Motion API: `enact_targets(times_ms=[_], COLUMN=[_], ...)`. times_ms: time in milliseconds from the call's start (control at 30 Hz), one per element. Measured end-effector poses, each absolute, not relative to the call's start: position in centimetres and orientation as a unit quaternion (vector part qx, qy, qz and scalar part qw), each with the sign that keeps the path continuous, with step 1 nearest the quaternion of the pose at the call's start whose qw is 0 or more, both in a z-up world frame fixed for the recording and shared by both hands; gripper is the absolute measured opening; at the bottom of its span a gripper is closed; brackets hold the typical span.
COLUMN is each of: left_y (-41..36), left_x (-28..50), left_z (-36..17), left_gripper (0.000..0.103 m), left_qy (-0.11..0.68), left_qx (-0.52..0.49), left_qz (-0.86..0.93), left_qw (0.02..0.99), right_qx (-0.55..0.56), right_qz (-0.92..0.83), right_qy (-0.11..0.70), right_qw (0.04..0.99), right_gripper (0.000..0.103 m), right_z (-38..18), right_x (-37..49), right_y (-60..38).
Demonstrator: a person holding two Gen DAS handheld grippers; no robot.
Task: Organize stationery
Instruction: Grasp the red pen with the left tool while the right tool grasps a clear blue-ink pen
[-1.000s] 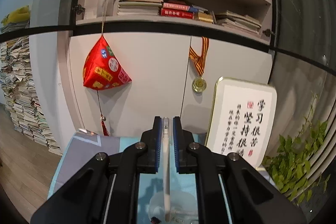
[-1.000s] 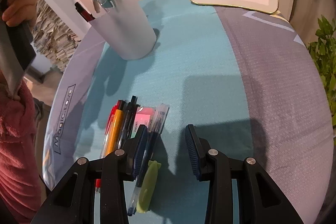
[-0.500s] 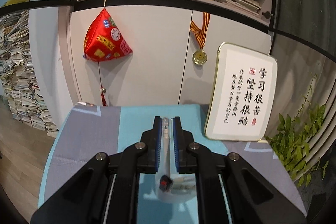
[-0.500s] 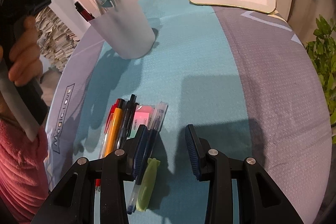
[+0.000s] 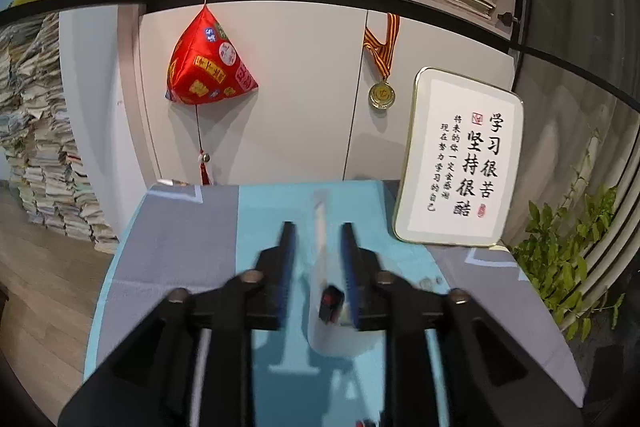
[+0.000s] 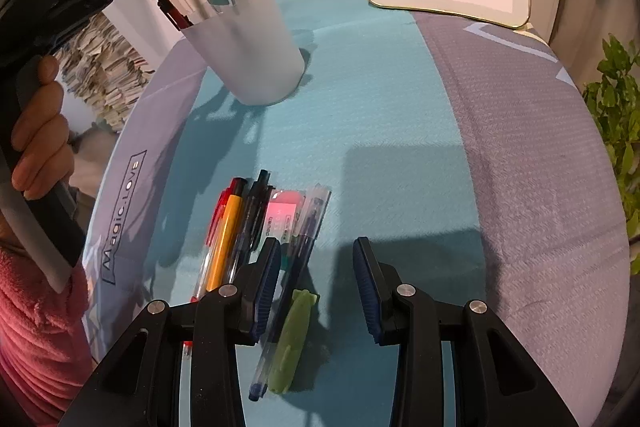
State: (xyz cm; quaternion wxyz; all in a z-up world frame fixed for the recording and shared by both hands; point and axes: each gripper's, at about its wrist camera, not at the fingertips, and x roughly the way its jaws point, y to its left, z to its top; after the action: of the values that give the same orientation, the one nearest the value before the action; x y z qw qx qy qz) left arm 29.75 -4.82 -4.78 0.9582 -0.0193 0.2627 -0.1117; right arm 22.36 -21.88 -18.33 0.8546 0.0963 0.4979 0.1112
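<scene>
**Pen let go over the cup**

The left gripper [image 5: 318, 239] hangs just above the frosted pen cup [image 6: 248, 43], its jaws having just been opening; a clear pen [image 5: 320, 227] stands blurred in the gap between them, and neither pad presses on it. Below the jaws, a red-and-black pen top [image 5: 331, 301] pokes out of the cup.

The right gripper [image 6: 316, 283] hovers over the counter [image 6: 380, 115], jaws apart and holding nothing. Directly under it lie a green pen-shaped piece [image 6: 294, 343] and a clear blue-ink pen [image 6: 292, 255]; just off its left finger sit a pink eraser [image 6: 282, 215], black pens [image 6: 252, 211] and an orange pen [image 6: 226, 235]. The cup stands well ahead.
</scene>
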Motion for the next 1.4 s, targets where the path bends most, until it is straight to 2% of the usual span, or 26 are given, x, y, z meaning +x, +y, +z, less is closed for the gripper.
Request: enact_targets(times_ms=[33, 133, 300, 433, 600, 800, 1067, 1200, 1400], left_y=[-4.7, -4.3, -4.2, -4.3, -4.2, -4.8, -4.9, -4.3, -4.7], left_x=[29.4, 27.1, 23.3, 21.3, 20.3, 20.0, 19.7, 20.4, 20.0], left_z=[-4.7, -4.4, -6.6, -10.8, -14.4, -15.6, -16.5, -17.3, -16.0], left_gripper=[0.042, 0.050, 0.050, 0.048, 0.046, 0.045, 0.046, 0.045, 0.045], left_qy=[0.262, 0.252, 0.295, 0.370, 0.419, 0.435, 0.437, 0.459, 0.449], left_qx=[-0.018, -0.007, 0.040, 0.060, 0.065, 0.071, 0.102, 0.088, 0.068], left_qz=[-0.110, -0.100, -0.139, -0.172, -0.187, -0.201, -0.176, -0.163, -0.192], left_qw=[0.959, 0.963, 0.944, 0.911, 0.886, 0.875, 0.876, 0.869, 0.870], right_qx=[0.096, 0.095, 0.090, 0.084, 0.072, 0.057, -0.025, -0.020, -0.020], right_qz=[0.110, 0.107, 0.101, 0.099, 0.094, 0.093, 0.061, 0.039, 0.034], right_qy=[0.498, 0.500, 0.504, 0.508, 0.508, 0.508, 0.504, 0.499, 0.495], right_qw=[0.855, 0.854, 0.853, 0.852, 0.853, 0.854, 0.861, 0.865, 0.868], right_gripper=[0.037, 0.037, 0.037, 0.038, 0.038, 0.038, 0.038, 0.038, 0.038], right_z=[-18.3, -18.4, -18.7, -19.0, -19.1, -19.0, -19.2, -19.2, -19.1], right_x=[22.3, 22.2, 21.9, 21.9, 22.0, 21.9, 21.4, 21.8, 21.8], right_y=[-21.9, -22.0, -22.0, -21.8, -21.3, -20.4, -18.9, -19.6, -19.5])
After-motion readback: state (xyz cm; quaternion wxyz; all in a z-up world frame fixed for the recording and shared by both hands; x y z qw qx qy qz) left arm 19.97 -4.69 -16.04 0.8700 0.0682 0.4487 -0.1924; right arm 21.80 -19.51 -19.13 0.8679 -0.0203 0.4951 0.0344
